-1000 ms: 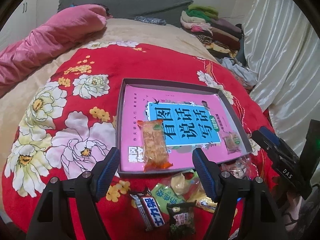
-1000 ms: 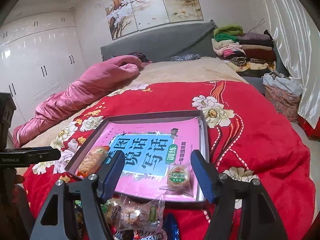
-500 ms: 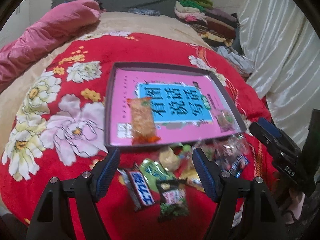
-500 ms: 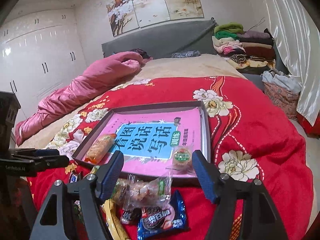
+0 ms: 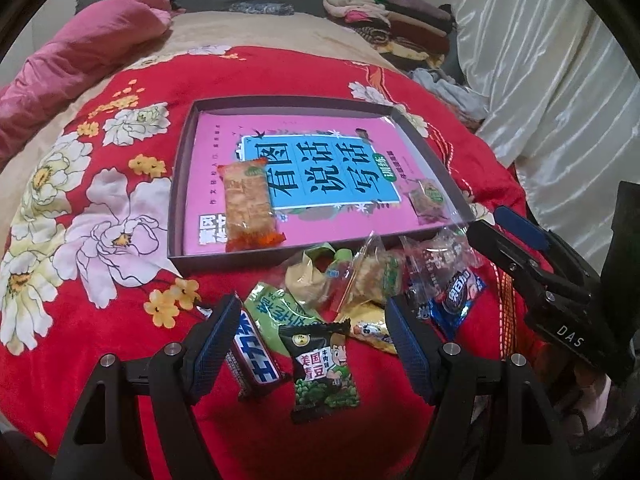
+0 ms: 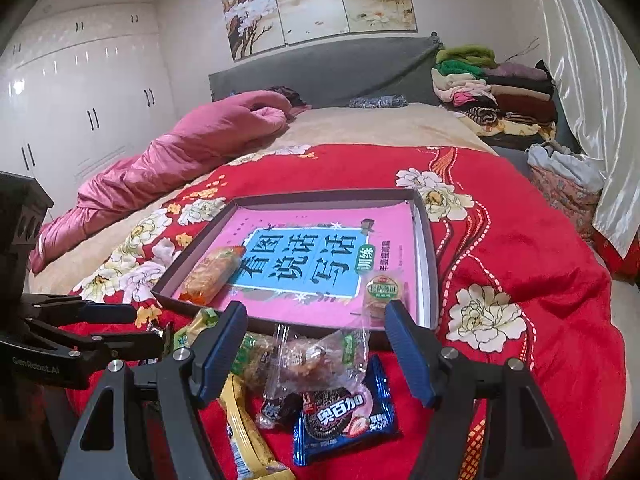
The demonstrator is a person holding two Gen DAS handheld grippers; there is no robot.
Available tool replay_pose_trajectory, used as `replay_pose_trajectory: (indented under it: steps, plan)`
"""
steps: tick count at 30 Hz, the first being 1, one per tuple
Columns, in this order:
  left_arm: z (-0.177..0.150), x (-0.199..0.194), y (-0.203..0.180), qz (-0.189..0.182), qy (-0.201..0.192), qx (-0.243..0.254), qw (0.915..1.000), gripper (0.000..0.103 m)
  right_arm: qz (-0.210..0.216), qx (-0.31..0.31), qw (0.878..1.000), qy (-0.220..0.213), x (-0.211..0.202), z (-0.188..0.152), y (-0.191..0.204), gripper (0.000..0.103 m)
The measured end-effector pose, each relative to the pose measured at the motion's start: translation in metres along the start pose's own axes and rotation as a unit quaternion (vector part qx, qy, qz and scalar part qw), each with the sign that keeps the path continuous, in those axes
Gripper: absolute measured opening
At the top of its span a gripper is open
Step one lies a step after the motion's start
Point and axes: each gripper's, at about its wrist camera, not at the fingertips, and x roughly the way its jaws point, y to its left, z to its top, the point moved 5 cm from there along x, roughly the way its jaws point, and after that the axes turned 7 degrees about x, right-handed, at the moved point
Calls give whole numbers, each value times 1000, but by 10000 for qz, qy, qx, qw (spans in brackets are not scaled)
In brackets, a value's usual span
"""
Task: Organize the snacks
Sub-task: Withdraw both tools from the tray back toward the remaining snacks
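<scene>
My left gripper (image 5: pixel 310 344) and right gripper (image 6: pixel 316 346) hang released over the snacks (image 5: pixel 360 280) heaped on the bed (image 5: pixel 120 320) before the tray (image 5: pixel 182 184); light, crinkly, slippery packets, probably best pinched across the middle.

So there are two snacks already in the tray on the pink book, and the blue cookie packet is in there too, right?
Not quite. Two snacks do lie in the tray on the pink book, but the blue cookie packet is outside it, on the red blanket in front of the tray. The right wrist view shows this.
</scene>
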Motion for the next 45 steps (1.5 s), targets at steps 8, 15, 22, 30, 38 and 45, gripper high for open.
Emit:
replay_pose_trajectory:
  steps: [8, 15, 22, 30, 38, 45]
  plan:
    - [-6, 7, 0, -23, 147, 127, 9998, 76, -77, 46, 9999, 56, -1, -2, -1, 71]
    - [-11, 7, -2, -17, 215, 147, 9997, 76, -22, 51, 9999, 85, -10, -6, 4, 73]
    - [-17, 6, -4, -12, 275, 150, 9995, 76, 22, 70, 9999, 81, -19, -10, 7, 74]
    - [-22, 8, -7, 1, 345, 194, 9992, 76, 2, 199, 9998, 64, -23, -9, 0, 74]
    - [-29, 15, -6, -50, 496, 110, 9987, 76, -63, 158, 9996, 212, -16, -13, -1, 74]
    - [-35, 21, -9, -84, 623, 96, 9980, 76, -72, 140, 9993, 343, -10, -17, -1, 74]
